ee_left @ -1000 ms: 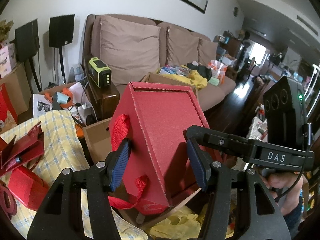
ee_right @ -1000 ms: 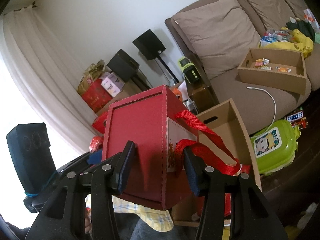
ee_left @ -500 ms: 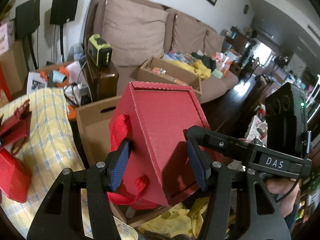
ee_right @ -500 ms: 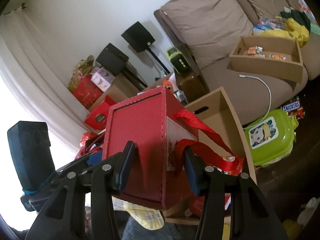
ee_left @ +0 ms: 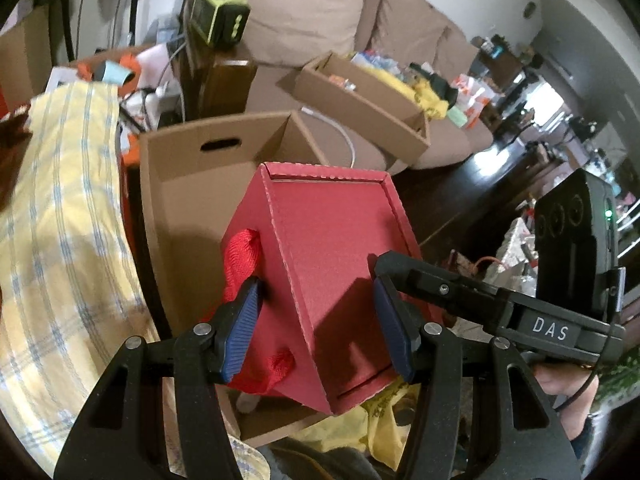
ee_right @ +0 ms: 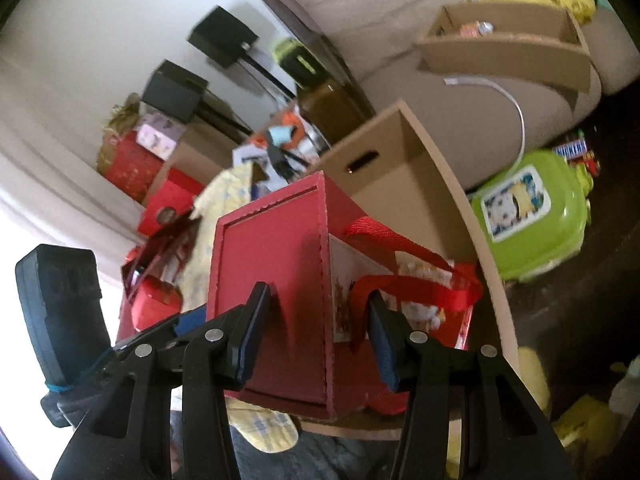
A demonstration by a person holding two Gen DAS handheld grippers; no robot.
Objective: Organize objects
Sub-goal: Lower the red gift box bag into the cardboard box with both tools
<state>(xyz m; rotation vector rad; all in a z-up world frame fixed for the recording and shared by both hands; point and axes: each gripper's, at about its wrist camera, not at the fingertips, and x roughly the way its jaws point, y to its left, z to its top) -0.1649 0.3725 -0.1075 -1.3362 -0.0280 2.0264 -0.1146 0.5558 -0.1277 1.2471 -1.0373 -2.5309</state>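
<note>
A red gift box (ee_left: 340, 276) with red ribbon handles (ee_left: 240, 256) hangs tilted between both grippers. My left gripper (ee_left: 316, 328) is shut on one corner of it, blue pads pressed to its sides. From the other side my right gripper (ee_right: 316, 328) is shut on the same red gift box (ee_right: 272, 292), one pad against a ribbon handle (ee_right: 404, 280). The box hangs over the open cardboard box (ee_left: 192, 208) with a hand slot, the same cardboard box (ee_right: 404, 168) showing in the right wrist view. The other gripper's black body (ee_left: 572, 240) shows at the right.
A yellow checked cloth (ee_left: 60, 216) lies left of the cardboard box. A shallow cardboard tray (ee_left: 360, 92) of snacks sits on the brown sofa (ee_left: 304, 12). A green lunch case (ee_right: 528, 212) stands on the dark floor. Red boxes (ee_right: 160, 196) and black speakers (ee_right: 224, 36) stand at the wall.
Both grippers have come down with the red gift box. It now hangs lower, over the opening of the cardboard box. The grip on it is unchanged.
</note>
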